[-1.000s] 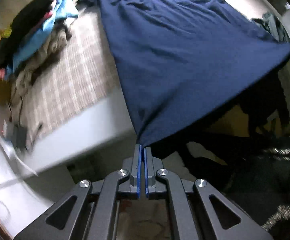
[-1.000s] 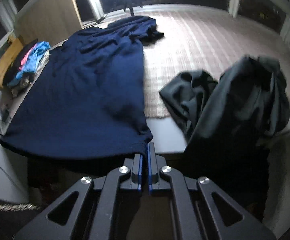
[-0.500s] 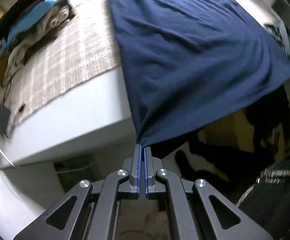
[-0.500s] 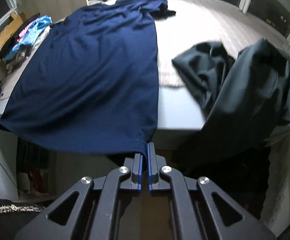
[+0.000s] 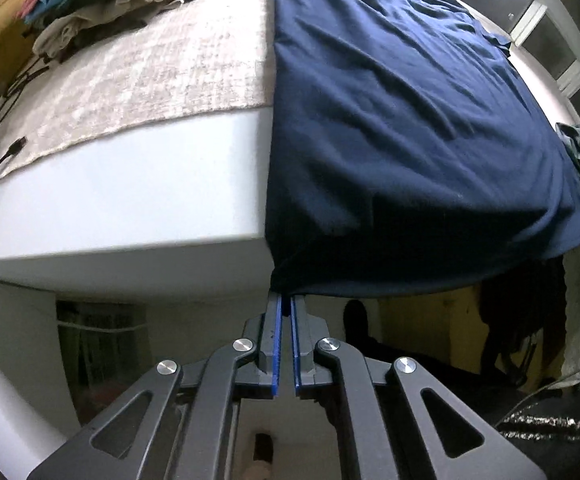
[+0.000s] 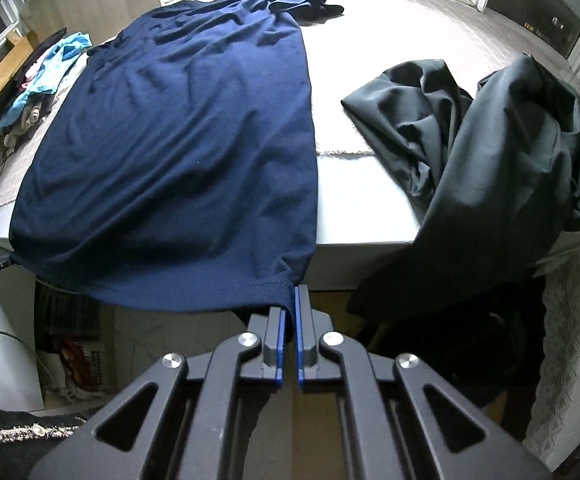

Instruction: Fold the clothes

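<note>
A navy shirt (image 6: pixel 182 140) lies spread along the tabletop (image 5: pixel 130 200), its hem over the near edge. Each gripper, left (image 5: pixel 286 304) and right (image 6: pixel 288 312), has its jaws pinching a hem corner. Only the right view shows the dark garment (image 6: pixel 489 152) at the tabletop's right edge.

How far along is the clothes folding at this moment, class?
Done: the navy T-shirt lies spread flat on the table. In hand: the left gripper and right gripper each pinch a hem corner hanging over the near edge. Left: no fold made yet, and the crumpled dark garment waits untouched.
</note>
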`<state>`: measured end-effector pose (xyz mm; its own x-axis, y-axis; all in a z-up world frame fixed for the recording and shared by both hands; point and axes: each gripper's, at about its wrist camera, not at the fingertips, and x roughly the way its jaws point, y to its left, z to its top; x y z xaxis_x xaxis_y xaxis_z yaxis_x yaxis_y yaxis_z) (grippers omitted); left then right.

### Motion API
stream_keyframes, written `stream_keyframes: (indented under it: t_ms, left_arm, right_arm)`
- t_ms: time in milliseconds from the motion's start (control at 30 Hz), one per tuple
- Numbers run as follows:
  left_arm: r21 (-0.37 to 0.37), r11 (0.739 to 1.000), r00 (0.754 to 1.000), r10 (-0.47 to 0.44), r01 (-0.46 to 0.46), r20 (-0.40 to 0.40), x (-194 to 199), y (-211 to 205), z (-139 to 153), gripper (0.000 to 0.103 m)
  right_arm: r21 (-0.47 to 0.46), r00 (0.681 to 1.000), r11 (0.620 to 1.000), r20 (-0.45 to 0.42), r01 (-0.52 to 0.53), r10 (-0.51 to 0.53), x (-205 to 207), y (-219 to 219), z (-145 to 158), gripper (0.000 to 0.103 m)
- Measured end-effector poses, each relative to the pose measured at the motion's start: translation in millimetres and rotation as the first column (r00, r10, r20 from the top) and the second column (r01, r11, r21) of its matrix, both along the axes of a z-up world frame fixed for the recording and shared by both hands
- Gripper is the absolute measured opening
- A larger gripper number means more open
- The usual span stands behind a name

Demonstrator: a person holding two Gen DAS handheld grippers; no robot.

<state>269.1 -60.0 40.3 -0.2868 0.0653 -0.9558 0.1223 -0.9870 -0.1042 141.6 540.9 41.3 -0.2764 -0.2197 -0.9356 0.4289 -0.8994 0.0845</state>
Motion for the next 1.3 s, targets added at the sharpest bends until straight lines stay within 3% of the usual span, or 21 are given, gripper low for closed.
stream_keyframes:
  t_ms: [300,400,800,1000,1100,1167,1233,1300]
  left_arm:
    - [0.063,0.998,0.998,-0.028,0.030,-0.048,7.1,-13.2,39.7,0.001]
    - [0.031,0.998,0.997,-0.055,0.057,-0.063,14.7,-13.0,51.4,0.001]
    - [0.056,0.991,0.992,-0.123,0.124,-0.010,33.8,-2.5,34.0,0.001]
    - [0.080,0.991,0.991,-0.112,0.106,0.075,64.3,-25.2,20.3,0.002]
    - [0.108,0.989,0.993,-0.104,0.098,0.055,63.6,-31.5,20.4,0.002]
    - [0.133,0.982,0.990,-0.136,0.131,0.029,54.9,-27.8,18.3,0.008]
    - [0.122,0.976,0.982,-0.185,0.181,0.028,43.9,-23.3,12.2,0.020]
    - [0.108,0.972,0.976,-0.214,0.209,0.038,35.5,-20.8,6.1,0.022]
  right_arm:
    - [-0.042,0.999,0.999,-0.024,0.035,-0.036,4.0,7.4,9.7,0.004]
    - [-0.040,0.999,0.999,-0.029,0.037,-0.038,3.5,10.7,9.4,0.004]
    - [-0.016,0.998,0.998,0.032,0.054,-0.054,2.8,4.6,-43.9,0.005]
    - [0.115,0.997,0.993,0.071,0.010,-0.019,16.0,17.8,-54.0,0.006]
    - [0.110,0.996,0.994,0.084,0.019,-0.029,19.5,30.1,-51.8,0.008]
    - [0.085,0.995,0.996,0.087,0.036,-0.043,19.4,36.8,-48.6,0.021]
    - [0.064,0.995,0.997,0.087,0.041,-0.047,19.6,40.0,-45.2,0.025]
    - [0.049,0.996,0.998,0.080,0.027,-0.031,20.6,36.6,-41.4,0.026]
